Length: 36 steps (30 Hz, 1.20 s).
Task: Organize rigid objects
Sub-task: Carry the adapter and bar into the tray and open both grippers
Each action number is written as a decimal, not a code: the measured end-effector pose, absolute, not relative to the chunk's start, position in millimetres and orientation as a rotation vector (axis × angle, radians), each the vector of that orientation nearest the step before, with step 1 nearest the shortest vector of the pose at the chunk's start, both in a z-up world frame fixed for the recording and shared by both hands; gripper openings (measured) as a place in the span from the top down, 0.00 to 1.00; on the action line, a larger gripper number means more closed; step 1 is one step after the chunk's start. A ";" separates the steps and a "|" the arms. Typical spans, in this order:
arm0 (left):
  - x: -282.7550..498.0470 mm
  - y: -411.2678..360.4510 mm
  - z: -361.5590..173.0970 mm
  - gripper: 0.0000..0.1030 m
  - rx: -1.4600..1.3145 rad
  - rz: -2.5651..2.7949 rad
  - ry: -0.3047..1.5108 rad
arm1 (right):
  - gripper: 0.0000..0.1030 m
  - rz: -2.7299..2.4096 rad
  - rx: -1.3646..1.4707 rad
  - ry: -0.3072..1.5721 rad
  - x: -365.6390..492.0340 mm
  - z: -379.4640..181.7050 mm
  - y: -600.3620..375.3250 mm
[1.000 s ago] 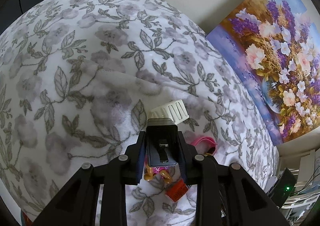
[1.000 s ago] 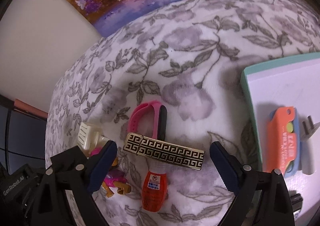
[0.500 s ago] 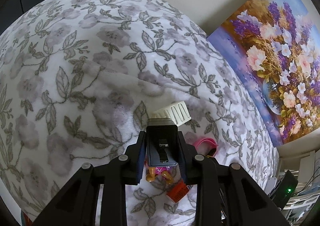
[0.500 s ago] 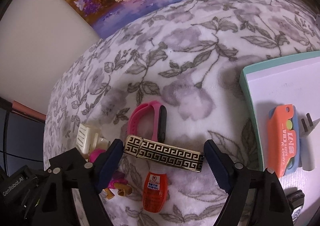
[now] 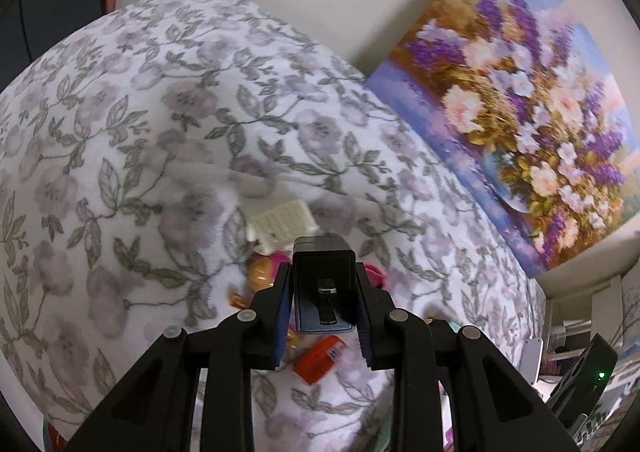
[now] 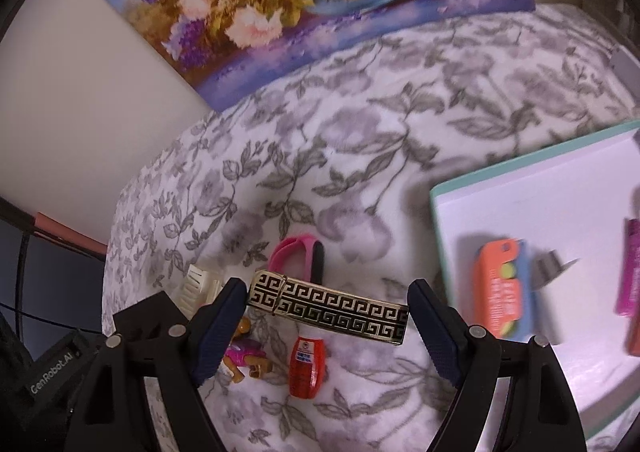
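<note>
Two grippers over floral blanket (image 6: 360, 139), left gripper (image 5: 323, 300) pinching dark lighter (image 5: 323, 276), right gripper (image 6: 326, 314) clamped lengthwise on gold-black patterned bar (image 6: 328, 306), white tray (image 6: 540, 203) at blanket's right edge.

Home bedroom: floral blanket (image 5: 168, 139), flower painting (image 5: 516, 99).

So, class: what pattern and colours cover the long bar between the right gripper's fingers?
A black-and-gold Greek-key pattern on the long bar; right wrist view.

Between my right tongs (image 6: 326, 326) sits the patterned bar (image 6: 328, 306). Far of it lies the wristband (image 6: 300, 258), near it the small bottle (image 6: 306, 366), left the doll (image 6: 244, 356), right the tray (image 6: 540, 187) on the bed (image 6: 360, 155).
</note>
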<state>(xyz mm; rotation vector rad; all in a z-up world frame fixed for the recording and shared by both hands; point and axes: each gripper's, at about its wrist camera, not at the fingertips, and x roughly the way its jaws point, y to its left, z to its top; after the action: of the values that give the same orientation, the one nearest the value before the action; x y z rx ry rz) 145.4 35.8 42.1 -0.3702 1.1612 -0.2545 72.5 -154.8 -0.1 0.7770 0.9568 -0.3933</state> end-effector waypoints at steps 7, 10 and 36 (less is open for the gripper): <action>124.1 4.9 60.2 0.71 -0.324 -0.337 1.140 | 0.18 -0.455 0.765 0.945 38.4 14.7 -179.6; 114.7 -8.8 66.3 0.71 -0.305 -0.378 1.134 | 0.18 -0.488 0.752 0.952 23.1 17.0 -191.0; 51.5 -145.7 32.9 0.71 -0.101 -0.656 1.231 | 0.18 -0.699 0.782 1.004 -72.8 4.5 -302.6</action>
<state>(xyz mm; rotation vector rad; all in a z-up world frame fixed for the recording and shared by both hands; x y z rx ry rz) 51.5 -145.7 32.9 -0.1010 1.2309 -0.6562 -72.8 -302.6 4.5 0.7818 1.0044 -0.6992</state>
